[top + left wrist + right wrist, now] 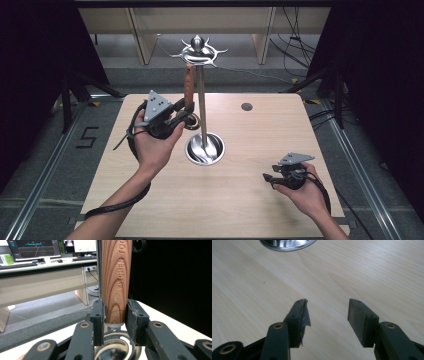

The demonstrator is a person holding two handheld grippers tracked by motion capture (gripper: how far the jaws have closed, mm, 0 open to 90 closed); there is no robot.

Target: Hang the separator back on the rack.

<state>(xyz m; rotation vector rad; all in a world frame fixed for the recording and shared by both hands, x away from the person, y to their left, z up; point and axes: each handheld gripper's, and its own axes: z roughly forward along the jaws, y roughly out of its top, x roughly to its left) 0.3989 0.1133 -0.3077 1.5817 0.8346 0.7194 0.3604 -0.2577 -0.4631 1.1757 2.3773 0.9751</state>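
Left gripper [115, 322] clamps the brown wooden utensil handle [117, 280] upright, at 9 o'clock of my steel rack pole [201, 100]; right gripper [328, 312] gapes, empty.

Wooden handle [117, 280], upper centre of left gripper view: embossed lettering running lengthwise, "KITCHEN TOO…", cut off at top edge. Floor [60, 150], left of high view: black marking "5" [88, 137]. Metal part below handle: small stamped characters, unreadable.

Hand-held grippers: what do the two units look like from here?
Both are black. The left hand-held gripper and right hand-held gripper each carry a grey three-cornered plate and trail a black cable. Jaws are black with dark pads and brass-coloured pivots. Forearms are bare.
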